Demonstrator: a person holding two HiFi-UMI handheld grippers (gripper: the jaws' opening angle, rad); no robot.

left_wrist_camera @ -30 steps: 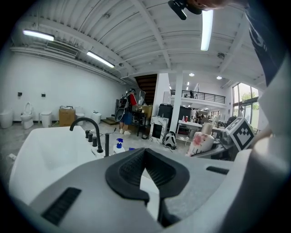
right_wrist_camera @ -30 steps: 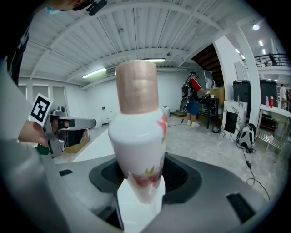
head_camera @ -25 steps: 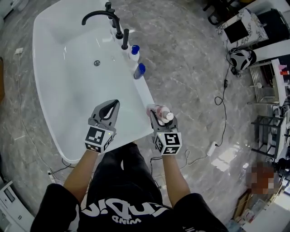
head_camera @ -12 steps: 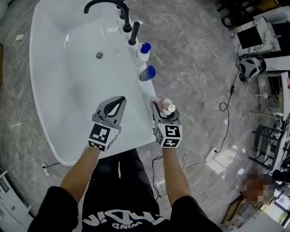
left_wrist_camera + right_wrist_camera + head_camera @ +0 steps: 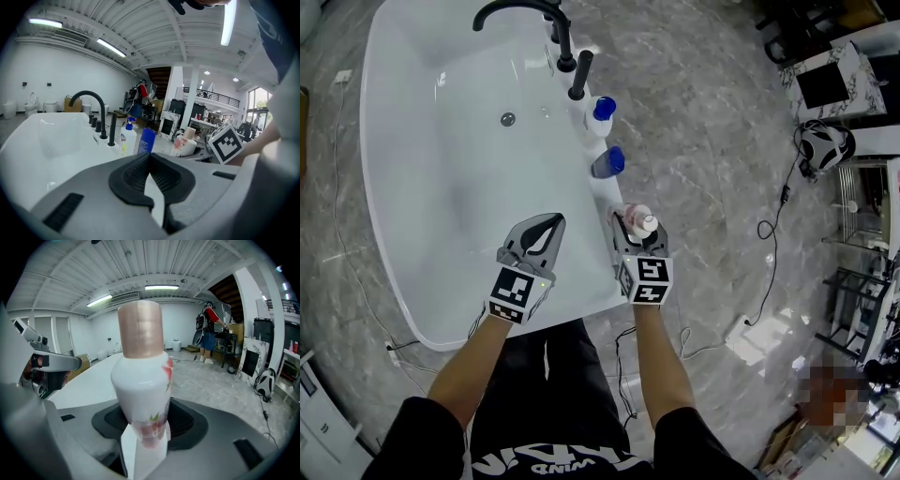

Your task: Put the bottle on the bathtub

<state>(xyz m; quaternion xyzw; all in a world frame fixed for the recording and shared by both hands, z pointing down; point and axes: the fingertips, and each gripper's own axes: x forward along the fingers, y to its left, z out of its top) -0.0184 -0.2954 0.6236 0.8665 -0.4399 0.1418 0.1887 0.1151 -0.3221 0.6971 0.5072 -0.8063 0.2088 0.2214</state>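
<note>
My right gripper [image 5: 636, 232] is shut on a white bottle [image 5: 142, 376] with a pink flower print and a tan cap. It holds the bottle [image 5: 637, 223] upright over the near right rim of the white bathtub [image 5: 412, 197]. Whether the bottle's base touches the rim is hidden by the jaws. My left gripper [image 5: 546, 225] hovers over the tub's near end with its jaws closed and nothing between them [image 5: 149, 165]. From the left gripper view the held bottle [image 5: 184, 141] shows to the right.
On the tub's right rim stand a blue bottle [image 5: 607, 162], a white bottle with a blue pump [image 5: 599, 116] and a black faucet [image 5: 520, 11] with its handles. A cable [image 5: 773, 211] and a helmet [image 5: 825, 143] lie on the marble floor at the right.
The view has shifted slightly, so the tub and its bottles sit lower in frame. Both grippers kept their places by the rim, the right one still on the bottle.
</note>
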